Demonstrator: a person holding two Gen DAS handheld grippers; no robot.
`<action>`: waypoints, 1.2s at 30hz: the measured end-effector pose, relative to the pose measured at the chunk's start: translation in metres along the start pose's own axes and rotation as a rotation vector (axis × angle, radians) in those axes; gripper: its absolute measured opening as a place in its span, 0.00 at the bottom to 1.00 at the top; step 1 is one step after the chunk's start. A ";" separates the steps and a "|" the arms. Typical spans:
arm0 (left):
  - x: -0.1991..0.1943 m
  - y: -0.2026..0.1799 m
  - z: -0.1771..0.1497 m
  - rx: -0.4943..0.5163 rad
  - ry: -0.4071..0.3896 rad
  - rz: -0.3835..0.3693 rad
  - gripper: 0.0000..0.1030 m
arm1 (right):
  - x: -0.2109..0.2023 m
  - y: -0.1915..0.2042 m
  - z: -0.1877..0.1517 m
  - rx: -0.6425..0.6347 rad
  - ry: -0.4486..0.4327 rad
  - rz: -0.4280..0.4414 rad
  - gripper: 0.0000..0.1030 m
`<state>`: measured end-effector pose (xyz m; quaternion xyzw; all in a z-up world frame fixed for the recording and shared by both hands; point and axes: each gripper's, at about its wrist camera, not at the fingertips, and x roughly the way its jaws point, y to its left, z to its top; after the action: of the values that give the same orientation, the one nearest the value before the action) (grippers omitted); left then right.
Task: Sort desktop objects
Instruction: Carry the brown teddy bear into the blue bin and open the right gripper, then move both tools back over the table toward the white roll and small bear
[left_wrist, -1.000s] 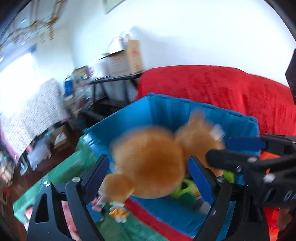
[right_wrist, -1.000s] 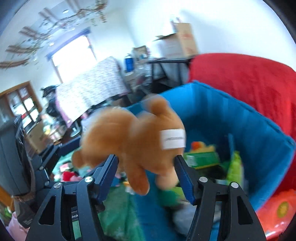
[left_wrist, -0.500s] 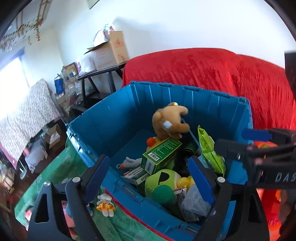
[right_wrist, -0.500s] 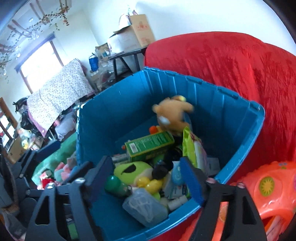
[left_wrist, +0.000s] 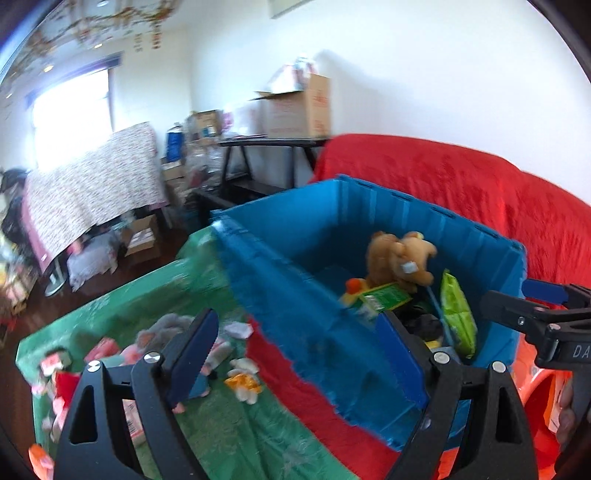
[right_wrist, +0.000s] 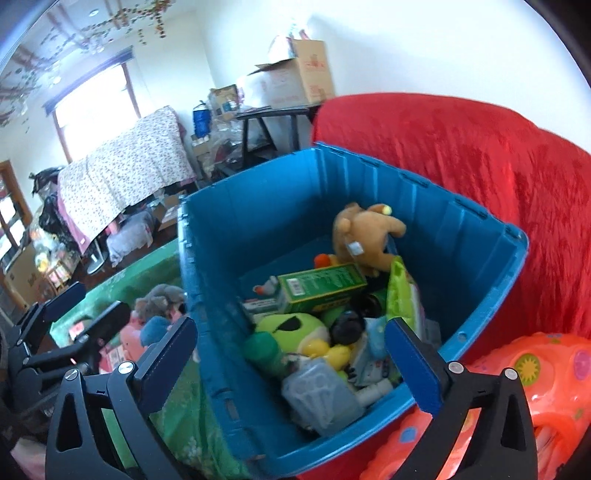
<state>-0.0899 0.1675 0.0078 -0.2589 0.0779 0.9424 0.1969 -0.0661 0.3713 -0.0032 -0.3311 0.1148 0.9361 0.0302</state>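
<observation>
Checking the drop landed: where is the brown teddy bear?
The brown teddy bear lies inside the blue bin against its far wall, just behind the green box.

Red throw behind — cardboard box on a black table.

Both wrist views look down, close, past their own jaws; left sits beside the blue bin, right above it; both share its contents.
</observation>
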 end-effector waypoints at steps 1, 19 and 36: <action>-0.005 0.011 -0.004 -0.014 -0.005 0.022 0.85 | 0.000 0.008 -0.001 -0.013 -0.002 0.002 1.00; -0.084 0.304 -0.172 -0.392 0.122 0.473 0.85 | 0.050 0.206 -0.041 -0.264 0.117 0.196 1.00; -0.014 0.410 -0.301 -0.455 0.444 0.531 0.85 | 0.207 0.269 -0.113 -0.316 0.431 0.145 1.00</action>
<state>-0.1098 -0.2856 -0.2230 -0.4639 -0.0279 0.8748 -0.1371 -0.1934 0.0789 -0.1656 -0.5140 -0.0056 0.8502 -0.1138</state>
